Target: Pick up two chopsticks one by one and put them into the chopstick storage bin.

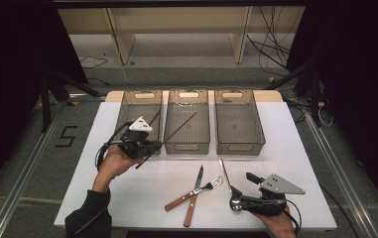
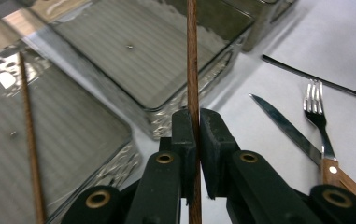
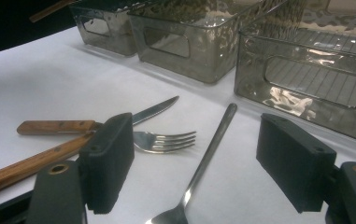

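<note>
High view: the left gripper [image 1: 144,146] pinches a thin brown wooden chopstick [image 1: 146,157] at the near edge of the left clear plastic bin [image 1: 122,111]; the stick could catch that rim. Left gripper view: jaws clamped on the chopstick [image 2: 192,70], a narrow hold, so it may pivot. Right gripper view: the right gripper [image 3: 192,163] gapes around the long steel spoon [image 3: 208,156] on the white tabletop [image 3: 35,88]; closing askew might skid it.

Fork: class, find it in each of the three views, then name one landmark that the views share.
High view: the fork lies at lower centre, tines toward the upper right.
Left gripper view: near the right edge, tines up.
Right gripper view: left of centre, tines pointing right.
Shared landmark: the knife crossing it.
</note>
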The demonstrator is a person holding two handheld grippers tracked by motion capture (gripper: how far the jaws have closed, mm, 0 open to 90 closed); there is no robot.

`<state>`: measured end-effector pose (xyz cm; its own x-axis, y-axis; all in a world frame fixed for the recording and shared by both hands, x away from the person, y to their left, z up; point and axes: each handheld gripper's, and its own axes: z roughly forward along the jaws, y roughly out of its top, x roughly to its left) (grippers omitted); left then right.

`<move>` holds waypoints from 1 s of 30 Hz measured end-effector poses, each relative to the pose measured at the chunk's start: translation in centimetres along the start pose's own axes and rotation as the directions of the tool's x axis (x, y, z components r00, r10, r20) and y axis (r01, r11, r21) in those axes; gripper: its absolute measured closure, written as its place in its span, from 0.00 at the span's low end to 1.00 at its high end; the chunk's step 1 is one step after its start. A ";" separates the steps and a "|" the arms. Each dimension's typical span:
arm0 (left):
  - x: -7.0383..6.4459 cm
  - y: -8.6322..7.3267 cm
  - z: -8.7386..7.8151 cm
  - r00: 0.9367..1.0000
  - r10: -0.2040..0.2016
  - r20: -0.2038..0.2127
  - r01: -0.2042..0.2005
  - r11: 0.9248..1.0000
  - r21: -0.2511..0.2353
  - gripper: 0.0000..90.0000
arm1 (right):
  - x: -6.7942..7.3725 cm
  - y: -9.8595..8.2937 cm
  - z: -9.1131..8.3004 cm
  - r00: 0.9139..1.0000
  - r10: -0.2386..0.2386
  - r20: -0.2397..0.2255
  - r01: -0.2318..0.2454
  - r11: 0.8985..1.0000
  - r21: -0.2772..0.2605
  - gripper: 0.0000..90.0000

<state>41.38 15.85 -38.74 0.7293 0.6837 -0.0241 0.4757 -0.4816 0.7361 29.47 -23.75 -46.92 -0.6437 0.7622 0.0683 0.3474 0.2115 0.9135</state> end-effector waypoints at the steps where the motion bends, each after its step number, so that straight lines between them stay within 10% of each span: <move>1: 0.2 0.0 -0.1 1.000 -0.011 -0.007 0.011 1.000 -0.005 0.94 | 0.0 0.0 0.0 1.000 0.003 0.000 -0.003 1.000 0.002 0.31; 11: 2.4 0.1 -1.6 0.992 -0.099 -0.075 0.095 0.994 -0.049 0.94 | -0.1 0.0 -0.1 1.000 0.013 0.005 -0.013 1.000 -0.004 0.31; 20: 6.9 1.1 -1.2 0.968 -0.206 -0.144 0.201 0.979 -0.044 0.94 | -0.1 0.0 0.0 1.000 0.017 0.000 -0.017 1.000 -0.005 0.31; 30: 9.8 1.8 -0.3 0.949 -0.230 -0.217 0.231 0.973 -0.023 0.94 | -0.1 0.0 0.0 1.000 0.019 -0.002 -0.019 1.000 -0.005 0.31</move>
<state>49.18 21.85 -37.46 0.4755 0.8786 -0.0452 0.6197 -0.2980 0.7261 29.53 -23.83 -46.96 -0.6386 0.7647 0.0861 0.3561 0.1945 0.9140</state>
